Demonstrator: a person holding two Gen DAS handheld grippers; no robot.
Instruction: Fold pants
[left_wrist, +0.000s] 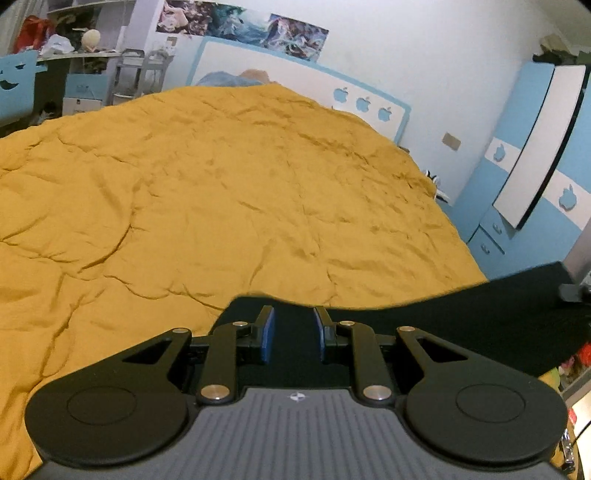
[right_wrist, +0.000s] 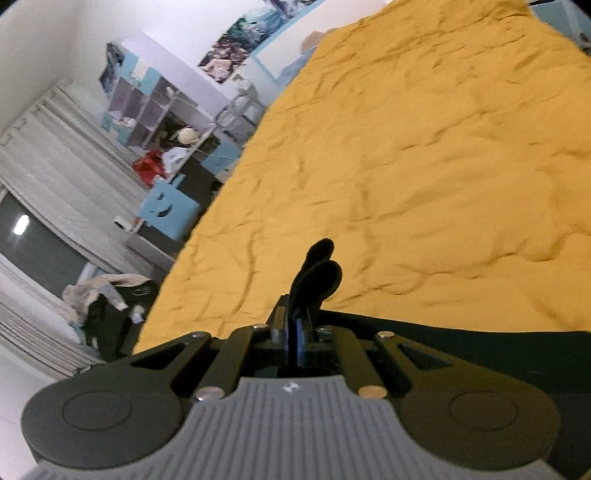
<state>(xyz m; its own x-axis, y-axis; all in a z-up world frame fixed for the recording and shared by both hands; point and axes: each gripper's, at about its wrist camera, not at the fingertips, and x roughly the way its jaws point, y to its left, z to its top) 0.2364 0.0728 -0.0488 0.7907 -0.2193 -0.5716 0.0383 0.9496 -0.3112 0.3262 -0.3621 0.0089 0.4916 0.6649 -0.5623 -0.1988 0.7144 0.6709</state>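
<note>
Between the right tongs (right_wrist: 298, 325), pinched black pants (right_wrist: 317, 269); left tongs (left_wrist: 293, 325) gape above them.

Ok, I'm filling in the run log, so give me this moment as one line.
task: fold pants | left gripper: open over black pants | right gripper: shut on pants fold | surface: mustard bedspread

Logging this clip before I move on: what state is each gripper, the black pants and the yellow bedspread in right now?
Left gripper: open, blue pads apart, black cloth lying between them.
Right gripper: shut on the pants, a fold of fabric sticking up past the fingertips.
Black fabric pants: stretched in a band, not yet folded flat.
Mustard-yellow quilted bedspread: spread over the bed, wrinkled.
</note>
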